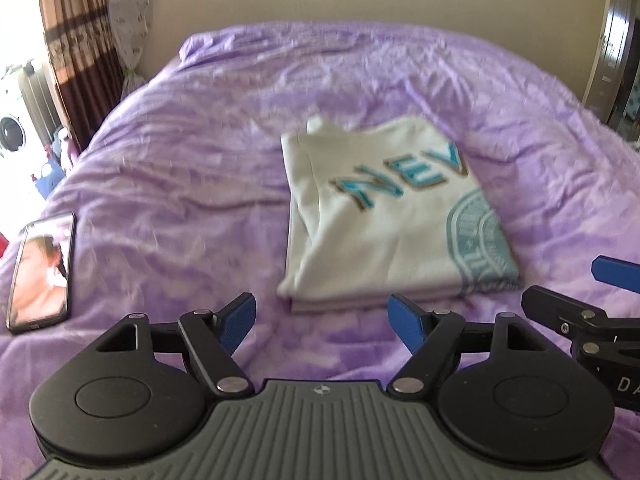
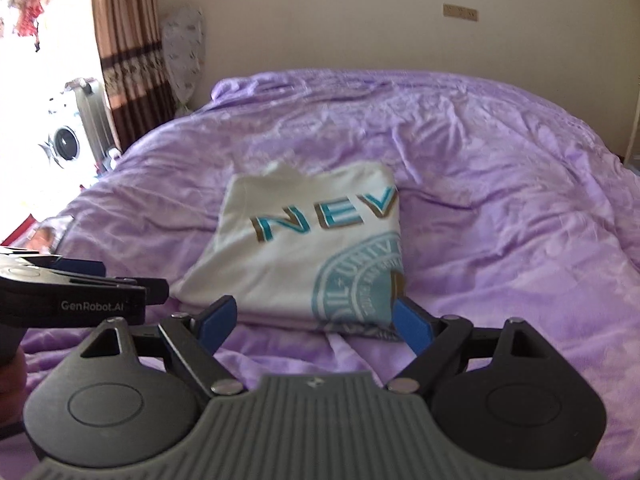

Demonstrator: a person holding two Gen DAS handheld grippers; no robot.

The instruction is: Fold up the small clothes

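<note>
Folded white T-shirt (image 1: 384, 216) lying flat near the middle of the purple bedspread (image 1: 192, 152), teal lettering and round crest facing up, near hem edge (image 2: 288, 322) stacked in layers just ahead of both tools. Looks folded into a narrow rectangle already; probably one more fold across, or a final tidy, left to do.

Left gripper (image 1: 322, 322) spread wide, nothing between its blue pads, poised short of the shirt's near left corner and not touching cloth. Right gripper (image 2: 316, 322) likewise spread fully and empty, one blue fingertip (image 2: 410, 322) right at the shirt's near right corner; contact there cannot be told.

For a clean fold: take the near hem at both corners together, catching every layer, not just the top one. Close low against the bedspread without pinching the cover itself. Lift evenly, carry the hem toward the collar end, lay it square with the side edges.

Further out: phone (image 1: 40, 272) face-up on the bedspread at the left, well clear. Curtain (image 2: 128, 48) and bright window beyond.
</note>
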